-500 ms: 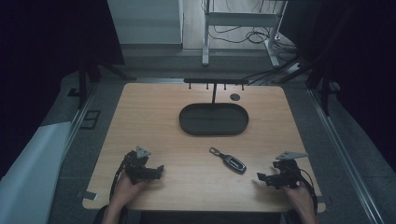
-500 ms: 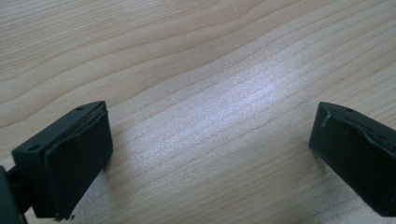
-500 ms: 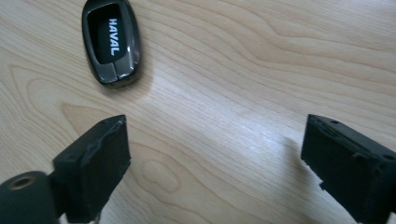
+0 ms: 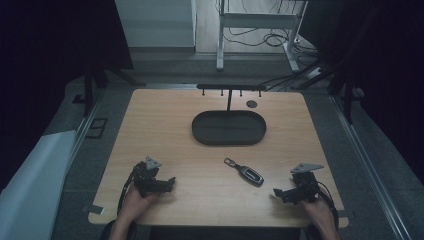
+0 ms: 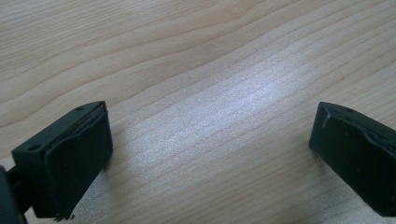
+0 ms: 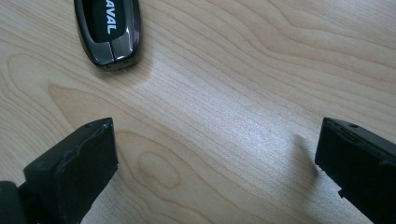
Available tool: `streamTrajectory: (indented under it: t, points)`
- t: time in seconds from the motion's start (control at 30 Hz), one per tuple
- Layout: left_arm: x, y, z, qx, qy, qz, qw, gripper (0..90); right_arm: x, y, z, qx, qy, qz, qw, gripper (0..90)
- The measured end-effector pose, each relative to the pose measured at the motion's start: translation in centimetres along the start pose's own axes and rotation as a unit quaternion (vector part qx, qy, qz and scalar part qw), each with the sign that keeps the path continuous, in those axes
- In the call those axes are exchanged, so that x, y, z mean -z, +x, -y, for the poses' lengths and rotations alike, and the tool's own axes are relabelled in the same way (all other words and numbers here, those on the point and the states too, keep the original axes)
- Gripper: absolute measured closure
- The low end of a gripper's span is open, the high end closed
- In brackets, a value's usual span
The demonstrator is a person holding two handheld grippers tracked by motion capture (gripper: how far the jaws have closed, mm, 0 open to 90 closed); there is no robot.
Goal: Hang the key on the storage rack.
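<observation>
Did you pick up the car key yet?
Not yet. The car key lies flat on the table, untouched. The right gripper rests nearest it, fingers wide open; the left gripper is open too. Picking it up is still to do.

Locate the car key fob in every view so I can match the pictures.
High view: the car key fob lies on the wooden table, front centre-right, nearer the right tongs than the left.
Left gripper view: not in it.
Right gripper view: top left, beyond the open jaws.
Shared landmark: the table's pale wood grain.
</observation>
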State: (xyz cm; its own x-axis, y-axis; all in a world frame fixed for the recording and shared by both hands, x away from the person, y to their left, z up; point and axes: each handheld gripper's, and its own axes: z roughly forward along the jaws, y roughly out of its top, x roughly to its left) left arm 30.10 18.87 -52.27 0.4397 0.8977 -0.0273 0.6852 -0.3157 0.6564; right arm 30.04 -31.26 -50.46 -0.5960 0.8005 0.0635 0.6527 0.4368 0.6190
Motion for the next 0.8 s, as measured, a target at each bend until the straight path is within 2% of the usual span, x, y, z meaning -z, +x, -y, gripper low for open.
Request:
streamTrajectory:
  t: [0.33, 0.47, 0.8]
  points:
    - [0.0, 0.0, 0.0, 0.0, 0.0, 0.0, 1.0, 0.0, 0.18, 0.29, -0.28, 0.009, 0.002, 0.0, 1.0, 0.0]
    - [0.0, 0.0, 0.0, 0.0, 0.0, 0.0, 1.0, 0.0, 0.1, 0.45, -0.48, 0.02, 0.004, 0.001, 0.9998, 0.0]
    - [-0.01, -0.02, 0.0, 0.001, -0.001, 0.0, 1.0, 0.0, -0.23, 0.47, -0.91, 0.023, 0.02, -0.003, 0.9995, 0.0]
